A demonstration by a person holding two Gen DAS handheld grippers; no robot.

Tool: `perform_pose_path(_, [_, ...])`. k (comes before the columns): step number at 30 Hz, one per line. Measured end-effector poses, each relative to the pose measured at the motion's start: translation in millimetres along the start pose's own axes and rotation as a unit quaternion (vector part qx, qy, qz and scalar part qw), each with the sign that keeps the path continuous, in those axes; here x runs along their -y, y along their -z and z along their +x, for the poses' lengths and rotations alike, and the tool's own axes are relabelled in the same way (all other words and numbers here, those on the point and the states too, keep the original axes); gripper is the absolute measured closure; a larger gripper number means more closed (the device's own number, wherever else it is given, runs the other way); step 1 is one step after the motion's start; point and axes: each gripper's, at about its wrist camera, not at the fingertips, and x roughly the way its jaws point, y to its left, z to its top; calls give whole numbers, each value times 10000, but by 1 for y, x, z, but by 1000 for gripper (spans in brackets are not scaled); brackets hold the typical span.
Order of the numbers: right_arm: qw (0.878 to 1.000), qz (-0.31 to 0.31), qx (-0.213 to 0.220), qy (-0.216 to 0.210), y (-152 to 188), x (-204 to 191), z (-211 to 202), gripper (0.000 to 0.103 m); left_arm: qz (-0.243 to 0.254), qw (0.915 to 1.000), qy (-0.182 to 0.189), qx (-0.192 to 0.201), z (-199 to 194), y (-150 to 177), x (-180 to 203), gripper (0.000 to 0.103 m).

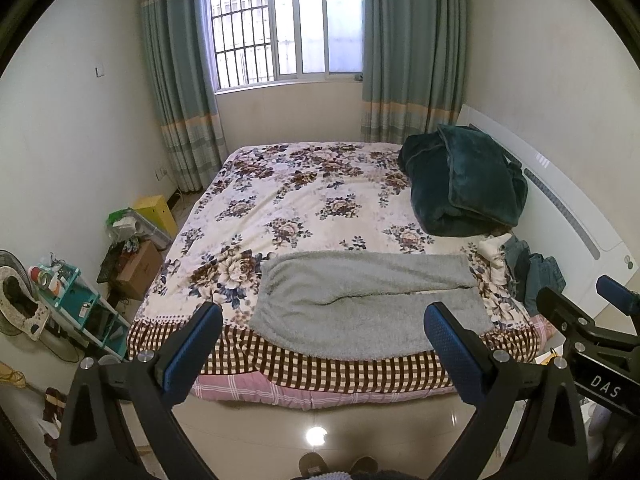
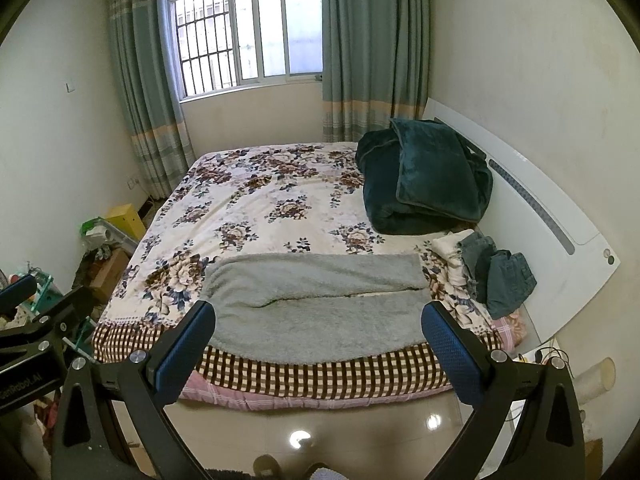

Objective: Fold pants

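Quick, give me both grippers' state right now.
Left gripper: open, holding nothing, short of the grey pants.
Right gripper: open, holding nothing.

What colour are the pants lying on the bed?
Light grey and fleecy. The pants show best in the right wrist view.

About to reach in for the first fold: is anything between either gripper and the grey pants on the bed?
Nothing visible blocks them. The grey pants lie flat at the bed's near edge, directly ahead of the open left gripper and open right gripper. The folded denim and dark green blanket sit off to the right, apart.
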Motion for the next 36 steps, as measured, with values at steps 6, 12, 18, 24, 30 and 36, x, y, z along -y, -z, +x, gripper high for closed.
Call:
perform_pose_path(6, [10000,-12,7,-35,1,4,0,0,9,10000,2,5,0,1,0,0])
perform_pose_path(12, [10000,-46,16,-55,3,5,-2,0,-8,10000,6,13,-2,1,0,0])
perform_pose_path(18, [10000,-60,4,-79,4,6,-2,0,-33,10000,15,6,-6,2,-5,0])
perform_pose_path(24, [9999,-68,-16,-124,8,7,-2,0,-88,10000,-10,-10,-7,9,-5,0])
perform_pose_path(30, [10000,7,-55,-76,13,8,5,0,-216,9994,-267,60,8,8,-5,0])
perform_pose_path(36, [9998,143,-113,37,7,26,44,0,-337,9971,-676,87,48,6,-2,0])
